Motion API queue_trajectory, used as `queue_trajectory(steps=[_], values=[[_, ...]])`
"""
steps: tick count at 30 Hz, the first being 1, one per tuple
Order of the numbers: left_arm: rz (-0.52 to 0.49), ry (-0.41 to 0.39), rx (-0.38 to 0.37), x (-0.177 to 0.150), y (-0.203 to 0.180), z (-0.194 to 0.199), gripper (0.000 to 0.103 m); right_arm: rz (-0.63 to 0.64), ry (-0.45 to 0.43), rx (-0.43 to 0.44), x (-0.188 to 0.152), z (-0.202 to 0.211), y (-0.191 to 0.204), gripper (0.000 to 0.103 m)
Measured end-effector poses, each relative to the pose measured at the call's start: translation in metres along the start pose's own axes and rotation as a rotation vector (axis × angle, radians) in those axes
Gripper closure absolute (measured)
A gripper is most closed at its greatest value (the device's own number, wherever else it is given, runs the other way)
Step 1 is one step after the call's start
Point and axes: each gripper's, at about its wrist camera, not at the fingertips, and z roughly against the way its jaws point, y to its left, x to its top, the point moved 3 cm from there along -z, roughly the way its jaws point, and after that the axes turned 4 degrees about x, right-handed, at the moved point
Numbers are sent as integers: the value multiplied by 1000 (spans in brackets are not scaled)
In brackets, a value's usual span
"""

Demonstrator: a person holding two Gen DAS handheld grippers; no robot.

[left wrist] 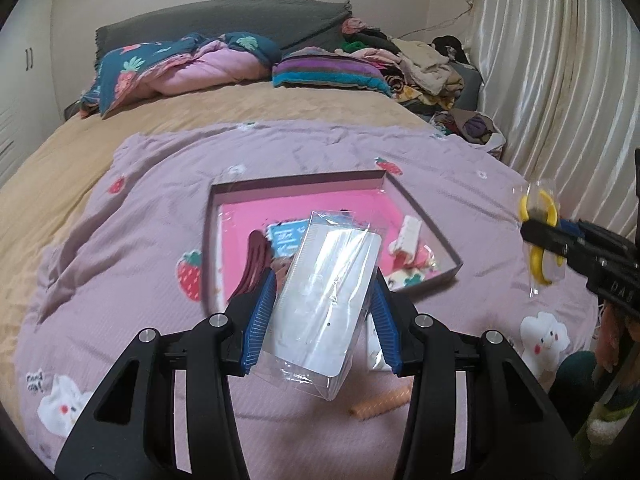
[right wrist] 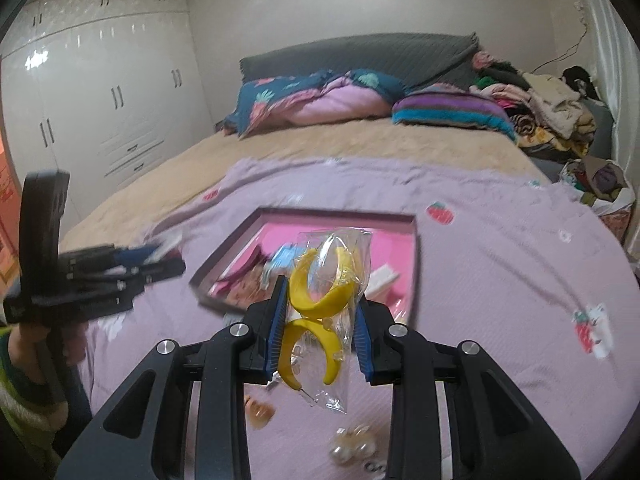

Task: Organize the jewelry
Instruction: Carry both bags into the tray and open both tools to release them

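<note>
My left gripper (left wrist: 320,280) is shut on a clear plastic packet with a white card (left wrist: 328,300), held above the near edge of the open pink-lined box (left wrist: 296,190). The box holds several small jewelry packets. My right gripper (right wrist: 320,298) is shut on a clear bag of yellow hoop earrings (right wrist: 320,300), held above the lilac blanket just short of the box (right wrist: 336,214). In the left wrist view the right gripper (left wrist: 538,236) with the yellow earrings (left wrist: 540,240) is at the far right.
An orange ribbed piece (left wrist: 380,404) lies on the lilac blanket (left wrist: 120,240) under my left gripper. Pearl earrings (right wrist: 352,446) and an orange item (right wrist: 260,412) lie beneath my right gripper. Pillows, folded clothes and a curtain (left wrist: 560,80) are behind.
</note>
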Motion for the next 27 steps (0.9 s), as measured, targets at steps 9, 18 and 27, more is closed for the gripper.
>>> queue_trajectory(steps=[9, 18, 27], values=[[-18, 11, -13, 21, -22, -28, 65, -47, -52, -11, 39, -5, -24, 74], [-22, 51, -22, 29, -30, -64, 65, -69, -61, -63, 60, -27, -45, 74], [-15, 110, -12, 21, -33, -108, 65, -90, 3, -131, 37, -60, -69, 74]])
